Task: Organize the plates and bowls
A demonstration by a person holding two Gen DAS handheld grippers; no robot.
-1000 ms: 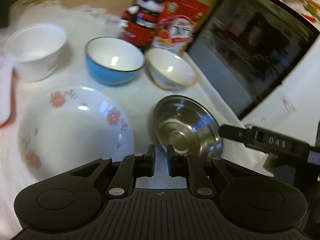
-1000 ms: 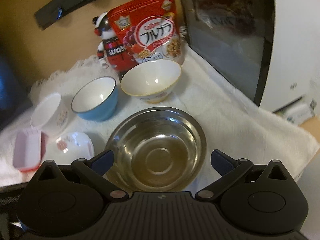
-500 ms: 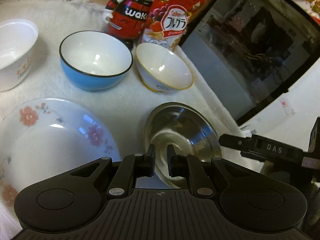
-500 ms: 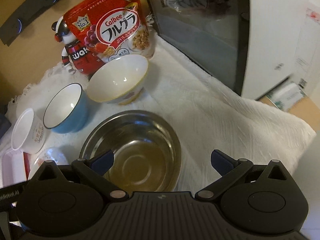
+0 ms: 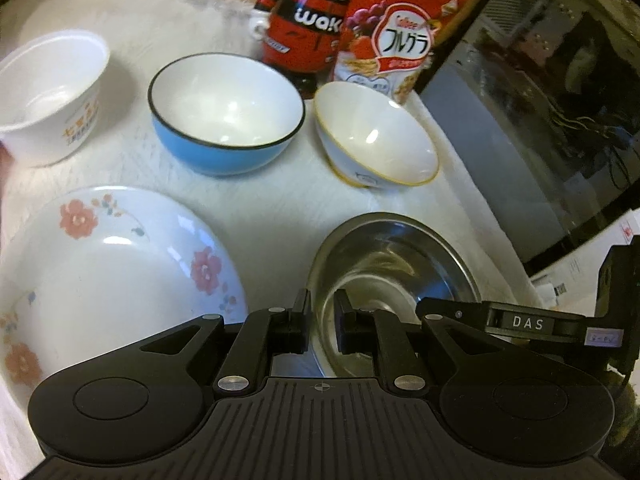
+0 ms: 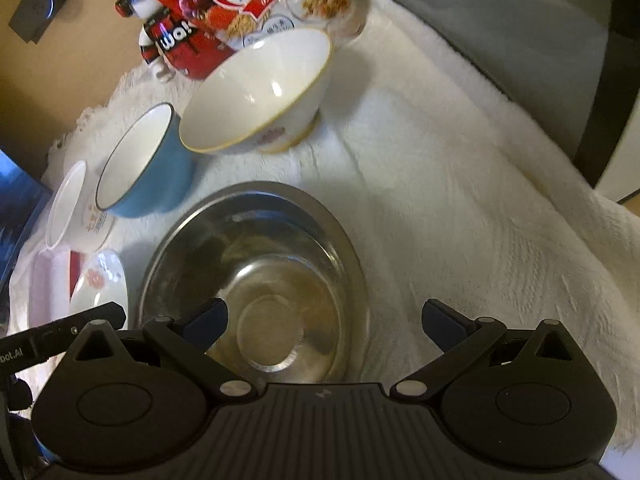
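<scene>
Hovering over the near rim of the steel bowl (image 5: 394,264), your left gripper (image 5: 322,322) has its two fingers drawn almost together with only a narrow slit between them; the rim's edge shows through that slit, but whether the pads touch it cannot be told. Your right gripper (image 6: 324,320) stands spread wide above the same steel bowl (image 6: 256,280), one finger over the inside of the bowl and the other over the white towel (image 6: 460,200) beside it, gripping nothing. Just left of the steel bowl lies the floral plate (image 5: 108,276), its edge close to the bowl's rim and close to your left gripper's finger. Farther out on the towel sit three bowls in a row: the cream bowl with the gold rim (image 5: 376,136) straight beyond the steel bowl, the blue bowl (image 5: 226,112) next to it, and the white bowl with orange print (image 5: 50,96) at the far left. Behind them a red cereal bag (image 5: 396,36) and a red-and-black figure (image 5: 304,28) stand side by side, the bag just behind the cream bowl. A dark glass oven door (image 5: 540,112) walls off the right side of the towel.
</scene>
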